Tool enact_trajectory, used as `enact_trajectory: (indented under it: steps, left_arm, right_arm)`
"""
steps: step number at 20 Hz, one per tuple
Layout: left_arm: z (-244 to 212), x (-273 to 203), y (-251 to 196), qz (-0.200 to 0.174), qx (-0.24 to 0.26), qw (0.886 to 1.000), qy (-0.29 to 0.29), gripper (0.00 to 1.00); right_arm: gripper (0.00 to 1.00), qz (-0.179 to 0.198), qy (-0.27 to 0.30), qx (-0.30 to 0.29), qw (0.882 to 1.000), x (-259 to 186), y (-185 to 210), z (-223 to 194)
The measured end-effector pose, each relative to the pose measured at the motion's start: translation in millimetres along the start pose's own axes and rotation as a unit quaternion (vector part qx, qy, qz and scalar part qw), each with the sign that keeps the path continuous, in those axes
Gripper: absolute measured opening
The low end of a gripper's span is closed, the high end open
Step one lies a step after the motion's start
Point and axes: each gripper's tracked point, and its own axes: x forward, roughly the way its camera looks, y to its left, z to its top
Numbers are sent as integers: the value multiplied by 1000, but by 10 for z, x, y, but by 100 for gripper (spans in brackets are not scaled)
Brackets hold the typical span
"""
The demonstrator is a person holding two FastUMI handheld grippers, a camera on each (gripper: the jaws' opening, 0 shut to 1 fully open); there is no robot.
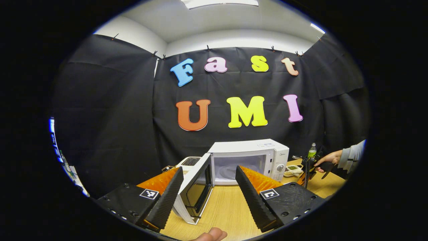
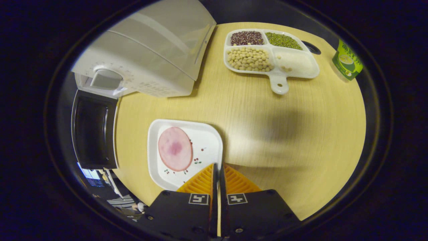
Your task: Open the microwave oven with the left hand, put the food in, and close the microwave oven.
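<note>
- The microwave oven [image 1: 249, 160] sits at the back of the wooden table [image 1: 227, 207], its door [image 1: 195, 190] already swung out to my left, cavity open and bare.
- In the left gripper view, my left gripper [image 1: 209, 187] hangs in front of that door with its fingers spread wide and nothing between them.
- In the right gripper view, the door shows as a dark panel at far left, with the oven's white body [image 2: 150, 53] above it.
- The plate [image 2: 204, 140], white and square, lies on the table just right of the door, with a pink slice of ham [image 2: 175, 148] flat on it.
- My right gripper [image 2: 218, 170] has its fingers drawn together at the plate's near edge; they look pinched on the rim, though I cannot be sure of the grip.
- I judge the plate stiff, light and slick, so the rim is the place to hold; the ham is soft and loose and would slide if I tilted it.
- Farther right stand a divided tray of beans [image 2: 271, 55] and a green bottle [image 2: 347, 62], well apart from the plate.
</note>
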Motion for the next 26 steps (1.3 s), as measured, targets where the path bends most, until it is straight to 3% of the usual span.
enact_trajectory:
  steps: [1,2,6,7,10,11,12,13,14,15,16,18,19,26]
  left_arm:
    - [-18,3,-16,-1,-6,1000,2,94]
    - [-44,-7,-34,-4,-15,1000,5,94]
    - [-166,-27,-43,-11,-40,999,17,94]
    - [-158,-34,-35,-13,-39,999,16,95]
    - [-213,-109,-99,-36,-35,998,25,94]
    - [-243,-138,-83,-40,-36,998,29,83]
    - [-247,-155,-68,-44,-36,998,28,84]
    - [-260,-178,-30,-46,-35,998,28,84]
    - [-267,-185,8,-46,-35,998,25,95]
    - [-277,-185,66,-44,-39,998,22,95]
    - [-277,-187,112,-41,-44,998,16,83]
    - [-322,-169,194,-39,-55,998,13,83]
    - [-390,-163,230,-39,-57,997,17,95]
    - [-621,-148,575,-30,-62,997,32,95]
  right_arm:
    - [0,8,2,5,1000,-2,-1,-8]
    - [6,18,-2,-3,1000,14,2,4]
    - [0,50,-24,32,998,6,-4,-10]
    - [4,59,-32,57,996,9,24,-32]
    - [4,108,-13,116,987,72,101,-240]
    - [4,121,-16,133,983,106,118,-238]
    - [0,130,-24,150,980,136,119,-226]
    - [4,135,-34,165,976,111,156,-238]
    - [4,137,-40,177,974,77,193,-276]
    - [4,140,-51,190,971,64,225,-263]
    - [4,137,-62,202,968,60,254,-271]
    - [4,131,-89,221,962,5,335,-233]
    - [4,123,-100,228,961,-81,348,-211]
    - [4,132,-136,276,942,-90,990,-227]
